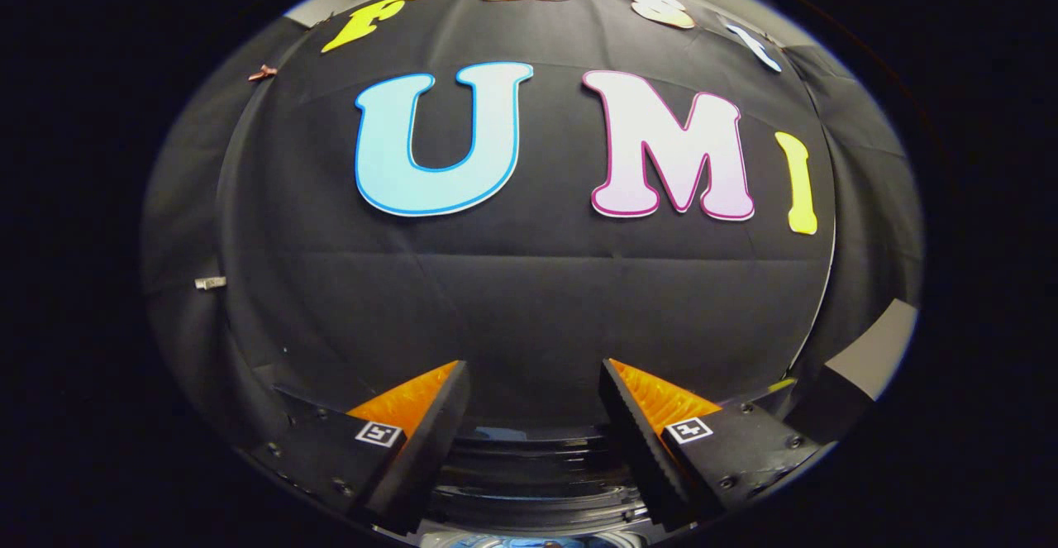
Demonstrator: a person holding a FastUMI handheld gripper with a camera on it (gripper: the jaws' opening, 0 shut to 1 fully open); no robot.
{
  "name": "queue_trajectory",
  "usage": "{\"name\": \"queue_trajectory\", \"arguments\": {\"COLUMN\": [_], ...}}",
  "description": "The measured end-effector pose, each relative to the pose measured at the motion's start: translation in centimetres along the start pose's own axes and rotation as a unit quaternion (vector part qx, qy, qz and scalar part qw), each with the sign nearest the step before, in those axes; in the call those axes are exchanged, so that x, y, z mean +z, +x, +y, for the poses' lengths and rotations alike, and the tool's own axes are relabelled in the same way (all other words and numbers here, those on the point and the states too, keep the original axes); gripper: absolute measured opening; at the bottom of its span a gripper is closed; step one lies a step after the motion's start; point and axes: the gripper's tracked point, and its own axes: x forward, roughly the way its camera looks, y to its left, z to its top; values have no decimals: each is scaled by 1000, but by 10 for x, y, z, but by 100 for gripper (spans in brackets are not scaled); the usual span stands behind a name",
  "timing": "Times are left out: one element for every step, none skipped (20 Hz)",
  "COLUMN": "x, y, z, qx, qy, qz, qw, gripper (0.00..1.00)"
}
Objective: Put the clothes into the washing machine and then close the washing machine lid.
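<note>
The tongs (533,374) stand released, their two fingers (430,440) set well apart with a wide gap between them and nothing held in that gap. Each finger carries a small square marker (378,434) on its upper face, and the ribbed inner pads face one another across the opening. The tongs are raised and pointed level at the booth's wall (529,300), a black cloth that hangs beyond the fingertips and takes up most of the field ahead; a horizontal crease runs across the cloth above the fingertips. Below and between the fingers lies the washing machine (533,474), seen from above as a dark curved body with stepped ridges; its lid state cannot be determined from this angle. At the very bottom, beneath the gap between the fingers, a small pale blue patch (512,541) is visible inside a lighter rim; whether this is the tub interior or clothing cannot be told. To the right of the right finger a pale flat strip (872,350) shows at the foot of the wall, and what it belongs to is uncertain. A small pale tag (210,283) sits on the cloth well to the left of the left finger, and a small clip (261,73) is fixed high on the cloth on that same side. The clothes cannot be positively identified.
</note>
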Motion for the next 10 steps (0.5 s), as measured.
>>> {"name": "queue_trajectory", "arguments": {"x": [1,3,2,3,3,1,-1,-2,-1,-1], "y": [-2,-5,-8,-10,-12,-14,-16,-19,-22,-25], "z": [0,0,1,1,1,1,1,0,1,1], "qx": [1,1,3,6,8,8,9,11,12,13], "qy": [-4,-6,-8,-7,-5,-6,-6,-5,-5,-6], "qz": [-8,-19,-24,-28,-25,-19,-9,-2,4,5], "qw": [1000,1000,1000,1000,1000,1000,1000,1000,1000,1000], "gripper": [100,100,100,100,100,100,100,100,99,100]}}
